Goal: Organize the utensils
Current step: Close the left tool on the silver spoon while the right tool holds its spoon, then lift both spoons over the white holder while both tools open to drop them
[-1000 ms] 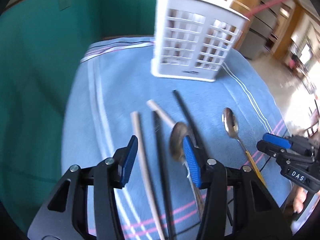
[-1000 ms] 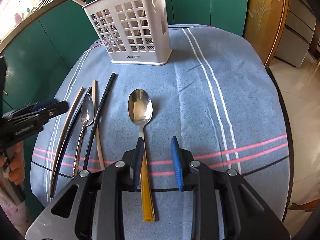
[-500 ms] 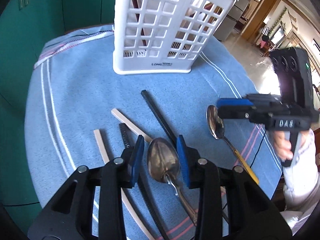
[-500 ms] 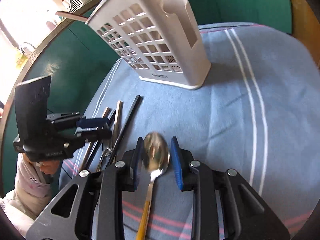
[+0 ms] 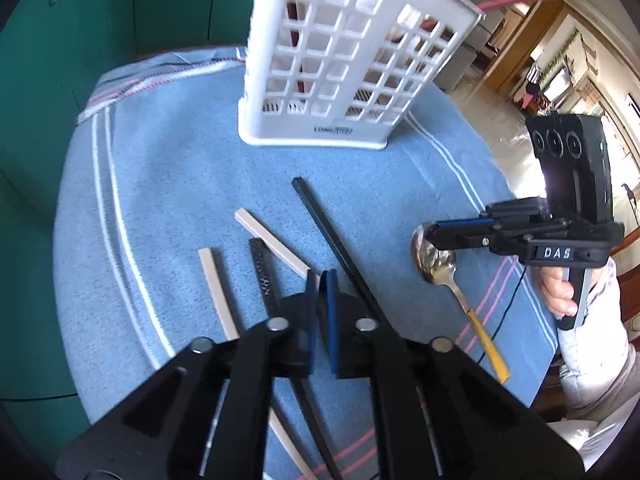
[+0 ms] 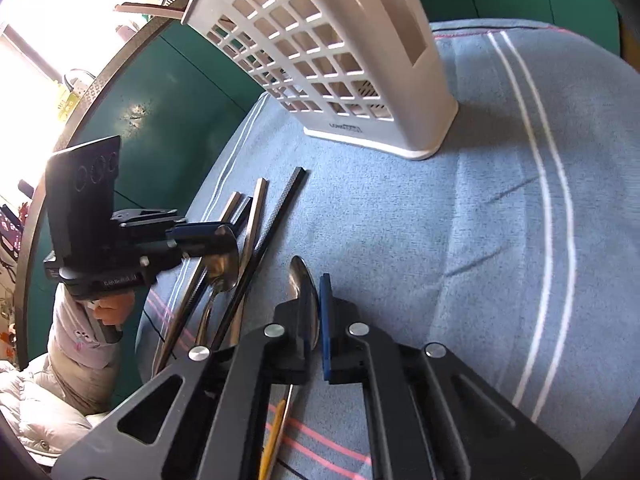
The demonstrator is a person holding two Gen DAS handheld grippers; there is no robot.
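Two grippers clamped, left gripper (image 5: 321, 280) on silver spoon (image 6: 224, 258), right gripper (image 6: 318, 300) on yellow-handled spoon (image 5: 436, 264), white caddy (image 5: 344, 64) behind.

my table's blue striped cloth (image 5: 168, 168) carries a white utensil caddy (image 5: 340, 80), black chopsticks (image 5: 332, 240), beige chopsticks (image 5: 272, 240).

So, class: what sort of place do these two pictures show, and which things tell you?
Most likely a home kitchen or dining area. A white cutlery caddy stands on a table under a blue striped cloth, green cabinet doors run behind it, and spoons and chopsticks lie waiting to be sorted.
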